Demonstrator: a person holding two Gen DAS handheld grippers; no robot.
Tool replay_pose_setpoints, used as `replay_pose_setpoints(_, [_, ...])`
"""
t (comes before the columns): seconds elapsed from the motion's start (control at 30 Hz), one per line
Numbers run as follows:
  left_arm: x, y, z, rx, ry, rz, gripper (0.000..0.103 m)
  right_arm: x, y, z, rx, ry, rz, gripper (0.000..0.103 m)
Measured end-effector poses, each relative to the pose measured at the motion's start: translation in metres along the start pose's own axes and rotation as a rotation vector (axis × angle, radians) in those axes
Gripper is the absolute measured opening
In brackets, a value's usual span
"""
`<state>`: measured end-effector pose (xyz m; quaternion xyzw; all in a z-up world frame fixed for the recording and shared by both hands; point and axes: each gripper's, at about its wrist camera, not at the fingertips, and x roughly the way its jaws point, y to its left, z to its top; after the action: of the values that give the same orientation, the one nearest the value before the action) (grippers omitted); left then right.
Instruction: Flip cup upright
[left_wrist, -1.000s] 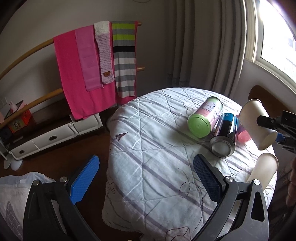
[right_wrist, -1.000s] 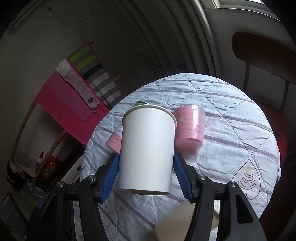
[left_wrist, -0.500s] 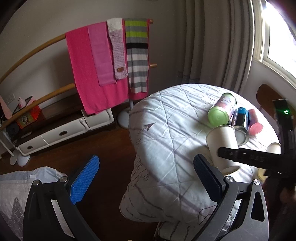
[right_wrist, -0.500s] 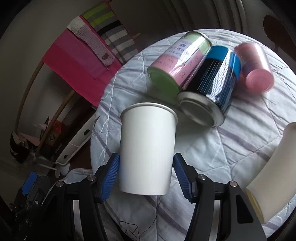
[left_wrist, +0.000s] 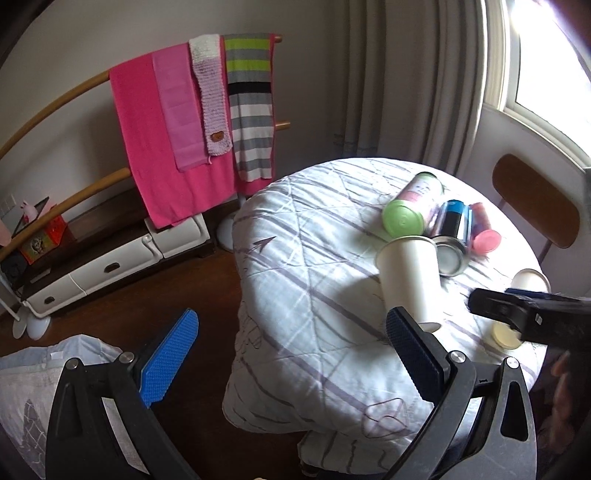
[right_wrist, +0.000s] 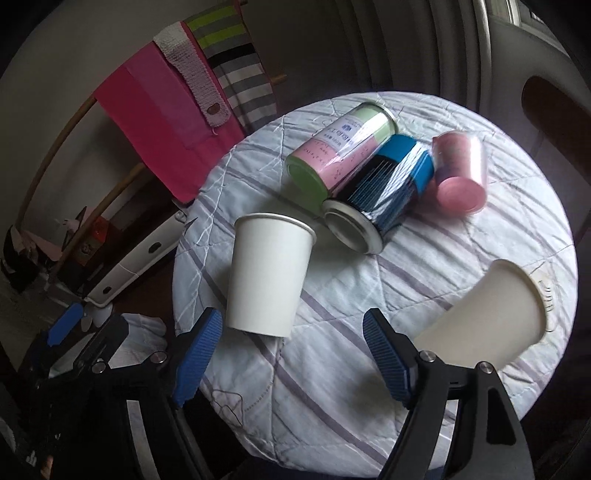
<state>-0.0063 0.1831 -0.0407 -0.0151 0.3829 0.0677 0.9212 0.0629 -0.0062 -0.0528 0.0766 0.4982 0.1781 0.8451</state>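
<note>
white cup (right_wrist: 267, 277) standing rim-up near desk's (right_wrist: 424, 424) front-left edge, dead ahead between right gripper (right_wrist: 291, 354) jaws | jaws spread, touching nothing | left gripper (left_wrist: 291, 358) also spread, hanging off desk edge, farther off

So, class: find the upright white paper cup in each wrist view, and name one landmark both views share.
Left wrist: upright white paper cup right of centre, above the right blue finger pad.
Right wrist: upright white paper cup left of centre, beyond the open fingers.
Shared landmark: green-lidded can, lying just beyond it.
</note>
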Motion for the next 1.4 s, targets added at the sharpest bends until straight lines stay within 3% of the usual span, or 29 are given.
replay_pose_setpoints(0.13, [-0.01,-0.02,0.002,0.009,0.013,-0.044,0.103,-0.041,-0.001,-0.013,-0.091,-0.092,-0.113,0.08])
replay_pose_setpoints(0.47, [-0.042,-0.073,0.005,0.052,-0.035,-0.065,0.103,-0.098,-0.022,-0.033,-0.105,-0.286,-0.214,0.08])
replay_pose_setpoints(0.77, [-0.02,-0.102,0.015,0.089,0.019,-0.044,0.103,-0.107,-0.049,-0.037,-0.069,-0.269,-0.209,0.081])
replay_pose_setpoints(0.9, [0.006,-0.104,0.029,0.082,0.094,-0.078,0.103,-0.106,-0.06,-0.035,-0.055,-0.262,-0.2,0.081])
replay_pose_setpoints(1.13, [0.068,-0.106,0.055,0.106,0.255,-0.016,0.103,-0.086,-0.079,-0.023,-0.035,-0.228,-0.174,0.081])
replay_pose_setpoints(1.27, [0.087,-0.112,0.059,0.156,0.294,0.017,0.103,-0.075,-0.088,-0.015,-0.033,-0.209,-0.162,0.081])
replay_pose_setpoints(1.4, [0.108,-0.119,0.059,0.181,0.352,0.002,0.103,-0.067,-0.091,-0.01,-0.04,-0.197,-0.145,0.081])
